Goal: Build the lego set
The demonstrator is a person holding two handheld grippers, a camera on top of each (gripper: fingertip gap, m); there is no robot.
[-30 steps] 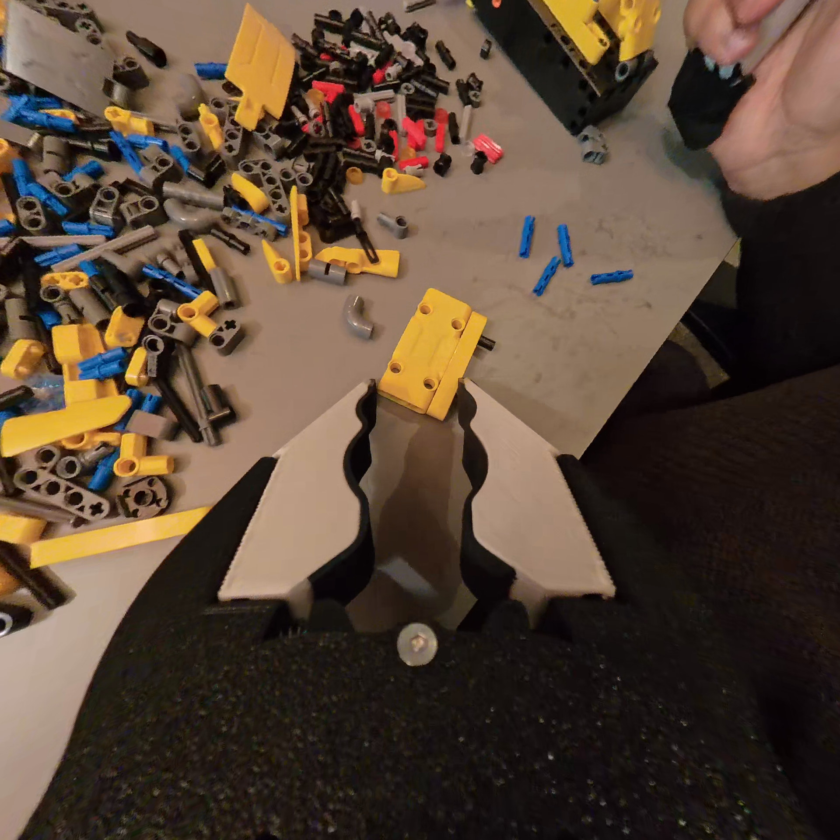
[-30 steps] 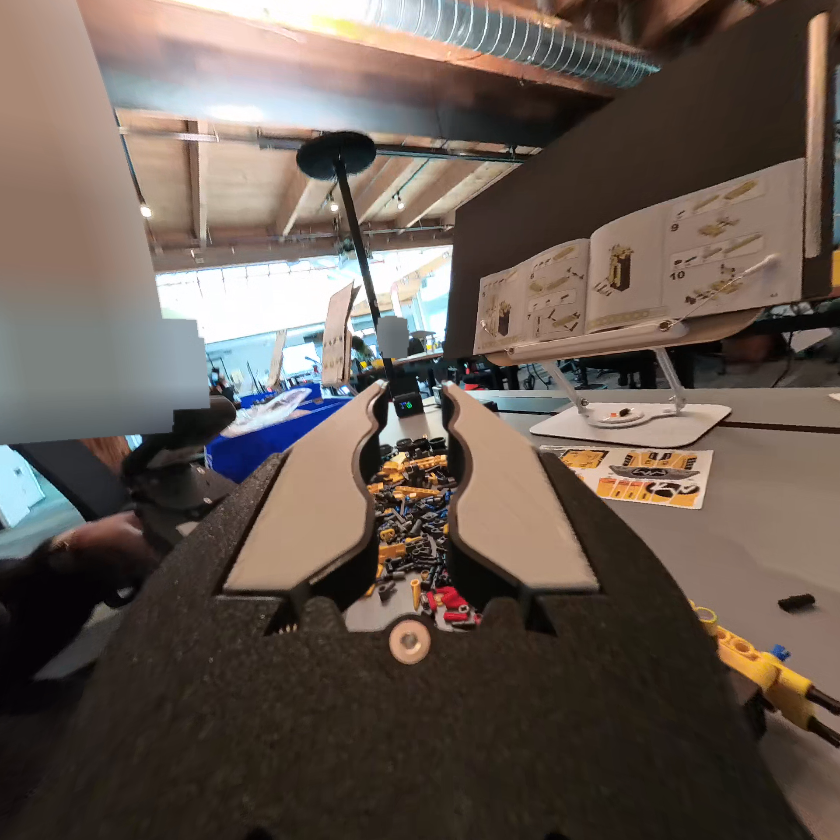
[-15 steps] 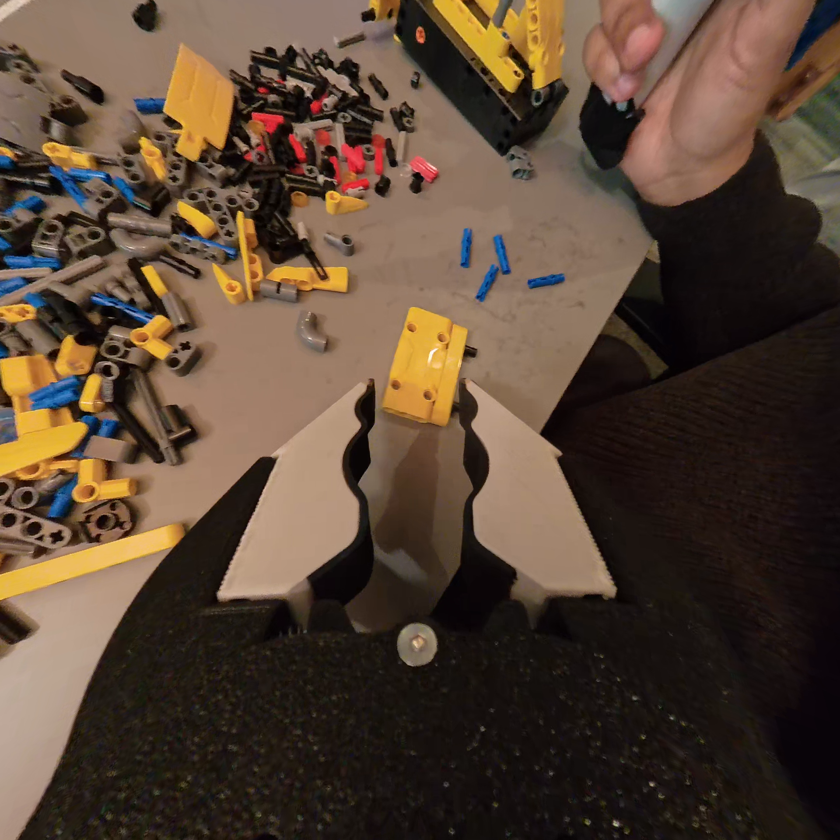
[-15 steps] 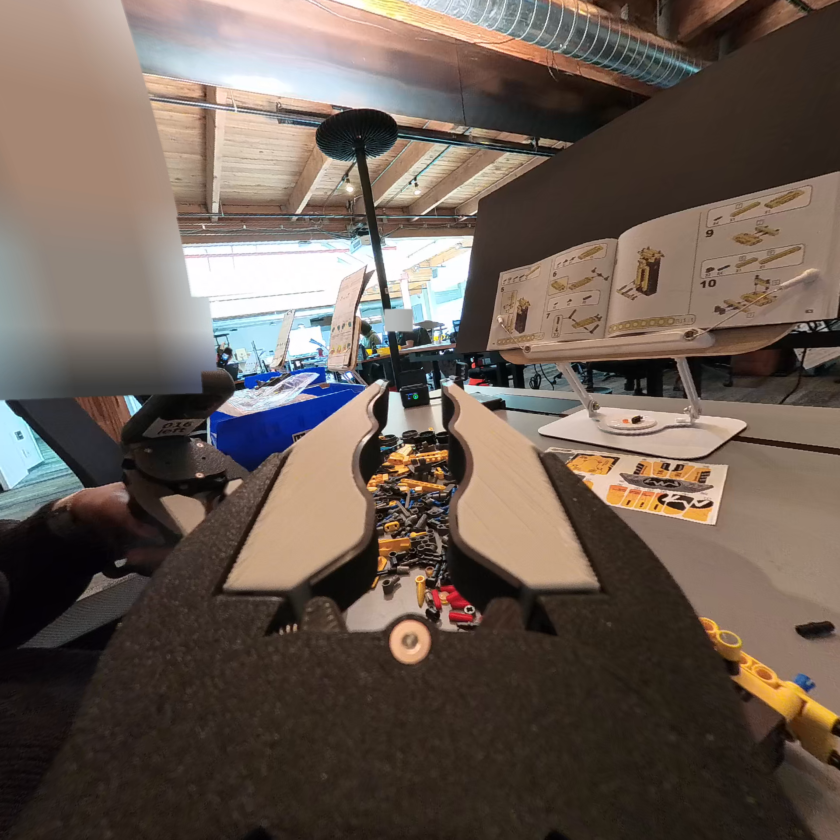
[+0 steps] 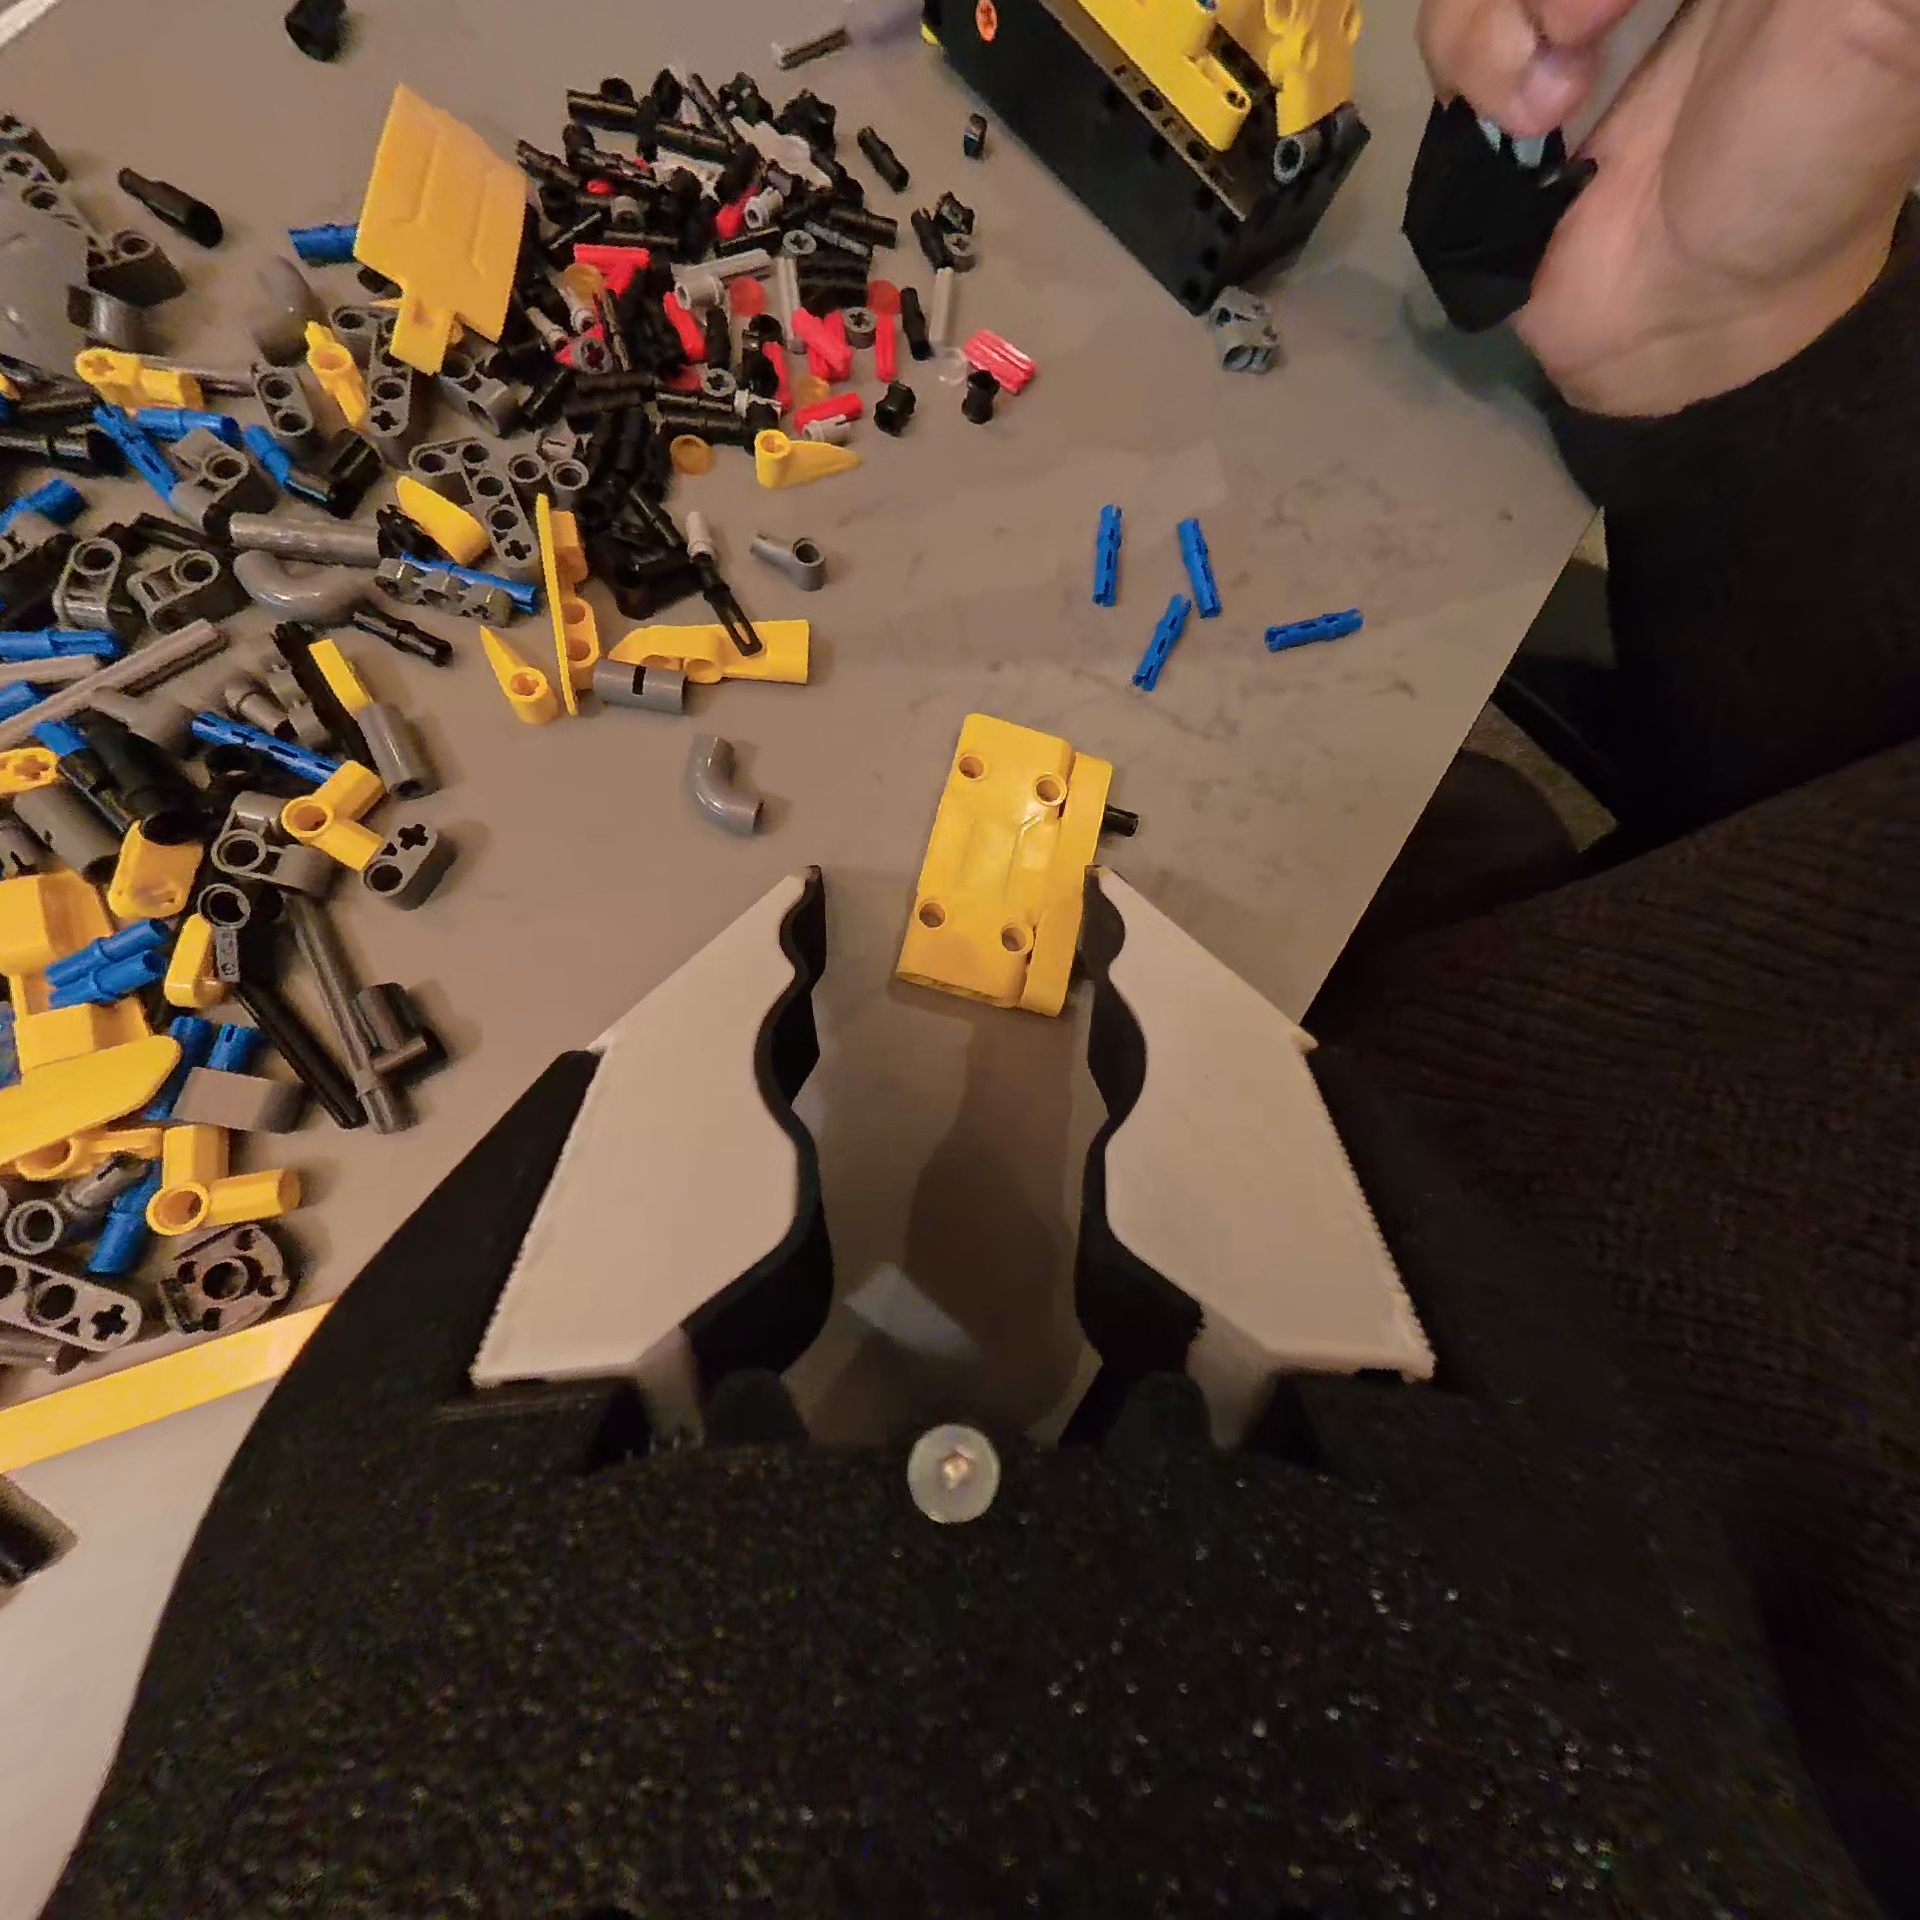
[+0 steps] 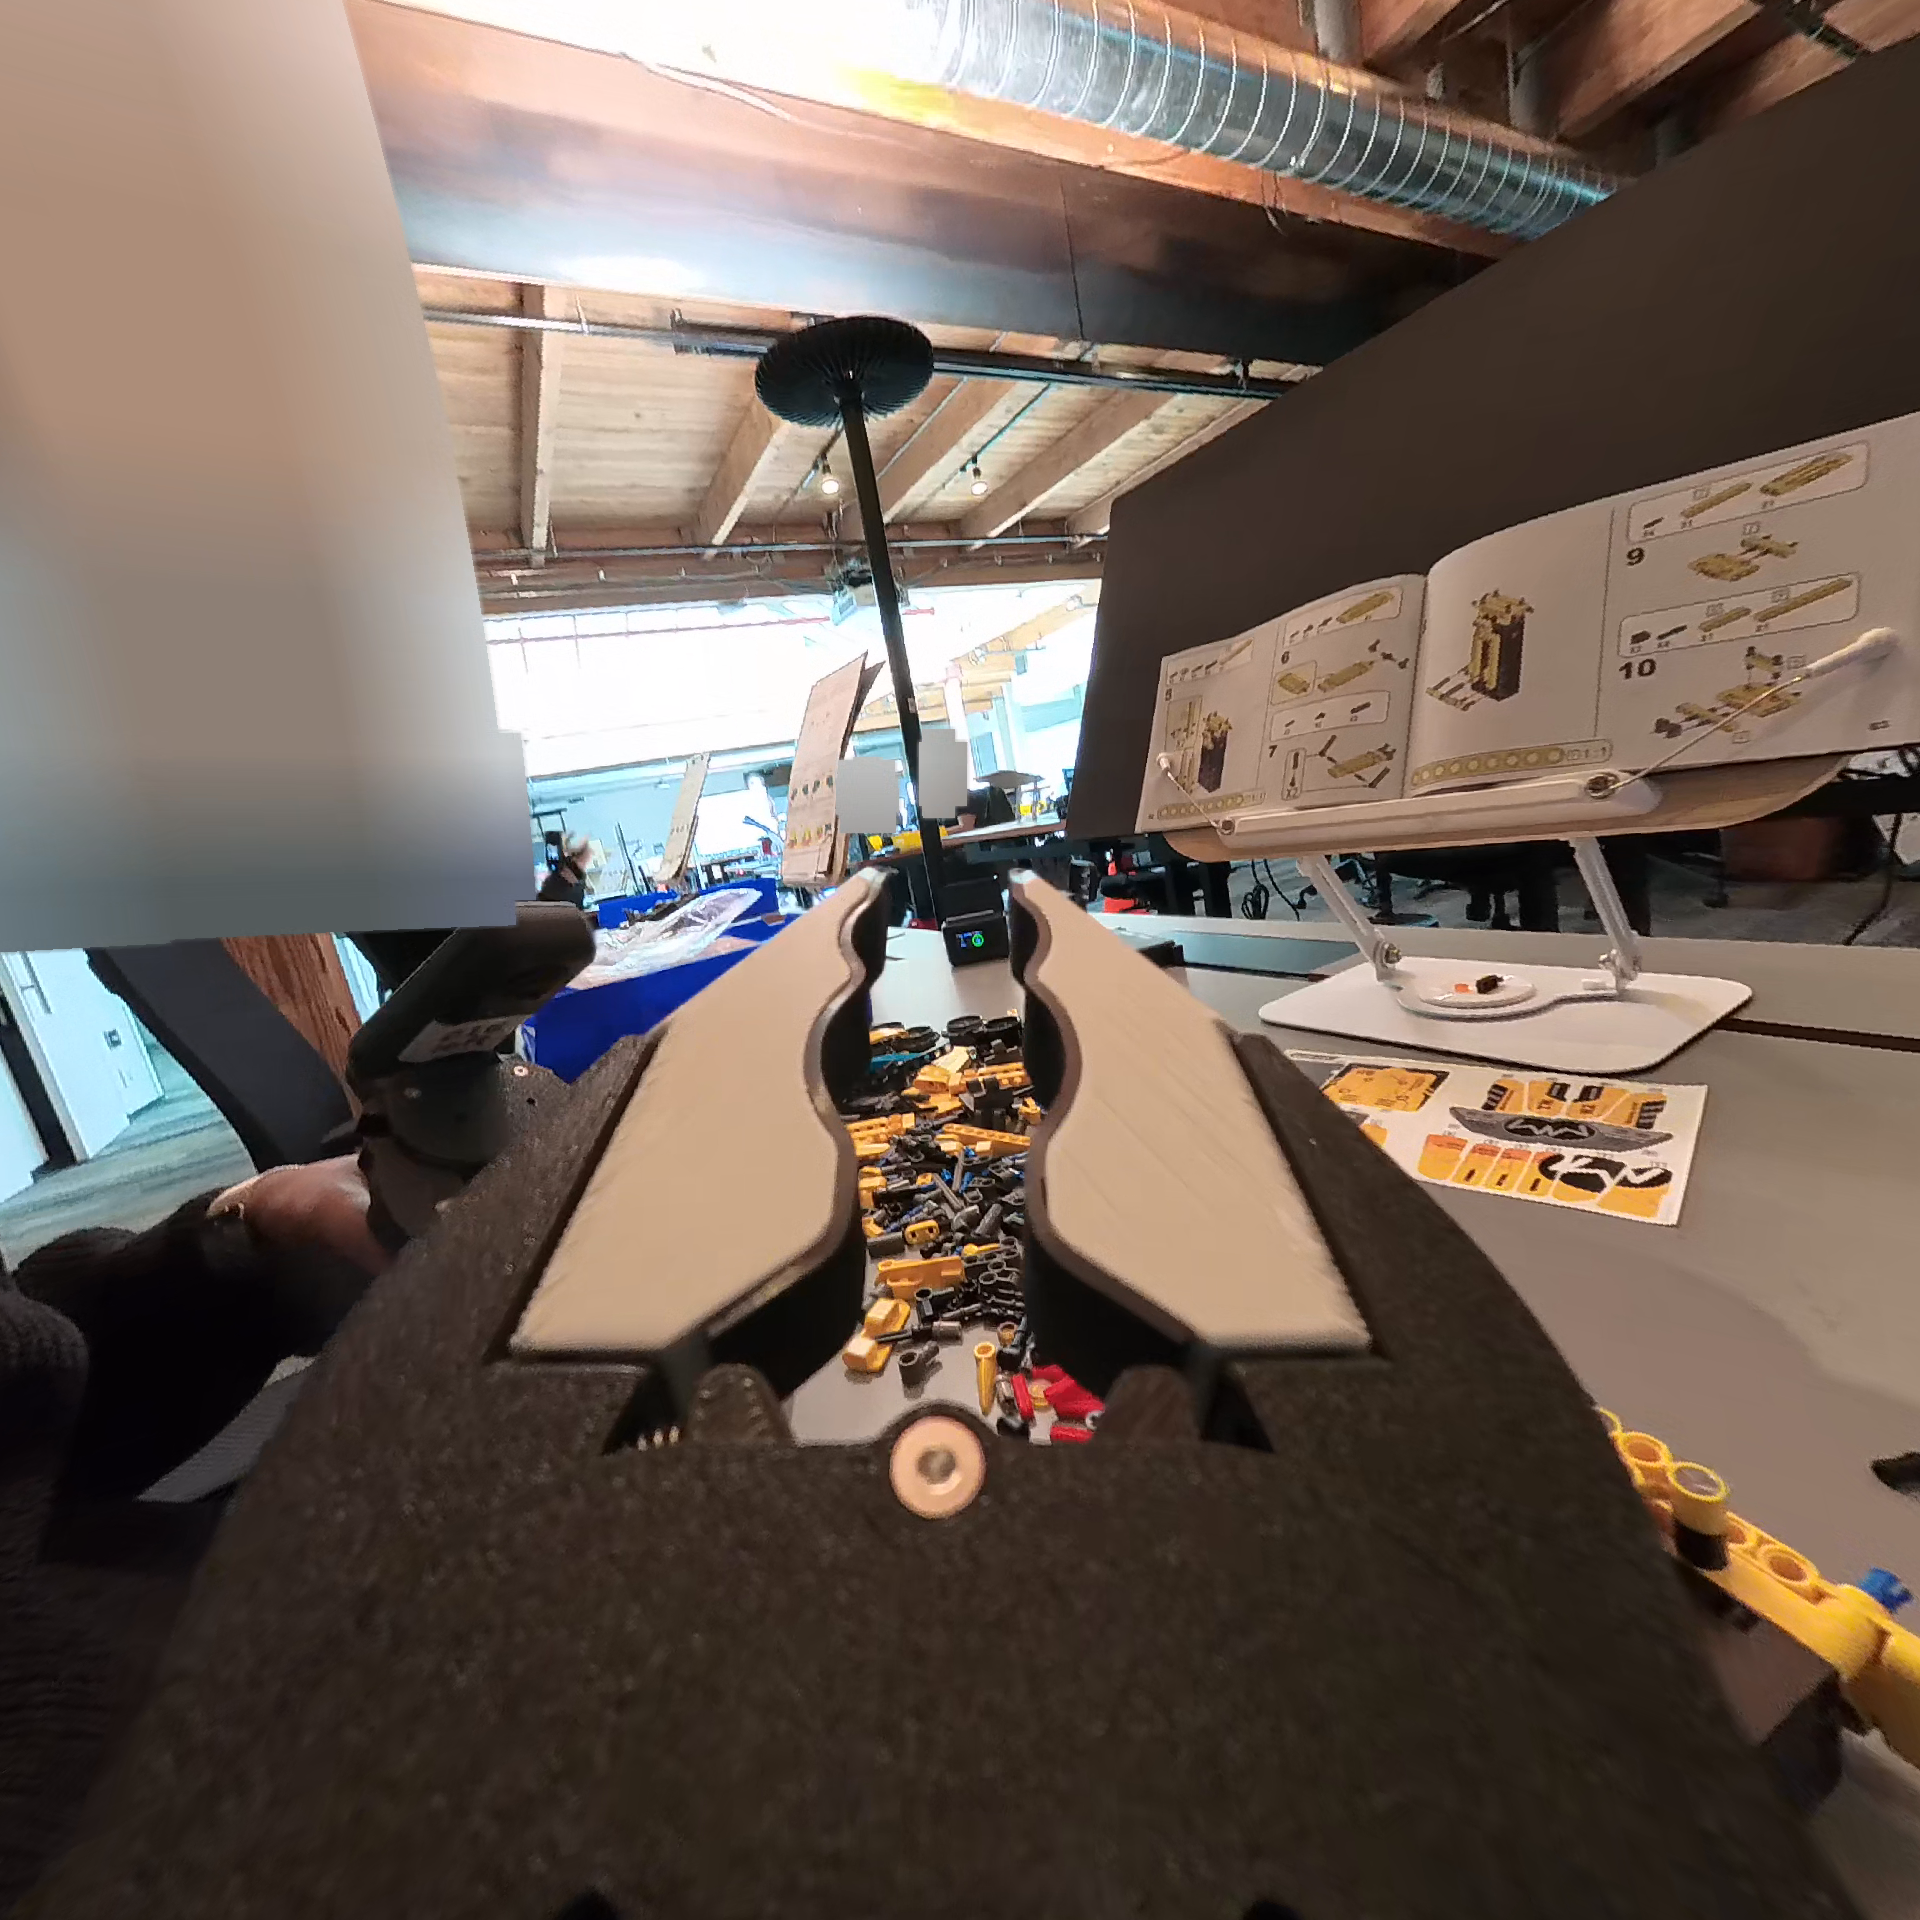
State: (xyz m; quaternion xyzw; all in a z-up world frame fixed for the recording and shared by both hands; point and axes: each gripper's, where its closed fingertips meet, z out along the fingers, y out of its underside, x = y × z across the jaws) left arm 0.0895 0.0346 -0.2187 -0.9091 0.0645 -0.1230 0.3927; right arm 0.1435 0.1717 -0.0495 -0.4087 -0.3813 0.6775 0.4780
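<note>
Between the fingers of my left tool point(image 5: 951, 894) lies a yellow panel block point(image 5: 1003, 868), a flat studless piece with four pin holes and a black pin stub poking out of its far right side. It rests on the grey bench point(image 5: 987, 582) close to the near right corner, set apart from the heap, which I judge makes it easy to straddle. The jaws stand open around it: the right finger sits against its right edge, though I cannot tell if it really touches, and the left finger is clear of it, with bare bench between.

Just beyond it a small grey elbow piece point(image 5: 720, 798) lies alone, and farther right four blue pins point(image 5: 1195, 592) are scattered loosely, well apart from the rest. The big heap of loose building parts point(image 5: 416, 499), black, yellow, red, blue and grey, spreads over the left half of the bench; no tray or box holds any of it. A wide yellow panel point(image 5: 442, 208) lies on top of the heap. At the far edge stands a black and yellow part-built model point(image 5: 1164, 114).

My right tool point(image 6: 943, 883) hangs in the air above the bench, jaws a little parted and holding nothing. A hand point(image 5: 1704, 197) grips its black handle. Beyond it an open instruction booklet point(image 6: 1507, 665) leans on a white stand point(image 6: 1507, 1008), tilted for reading, with a sticker sheet point(image 6: 1507, 1132) flat in front
</note>
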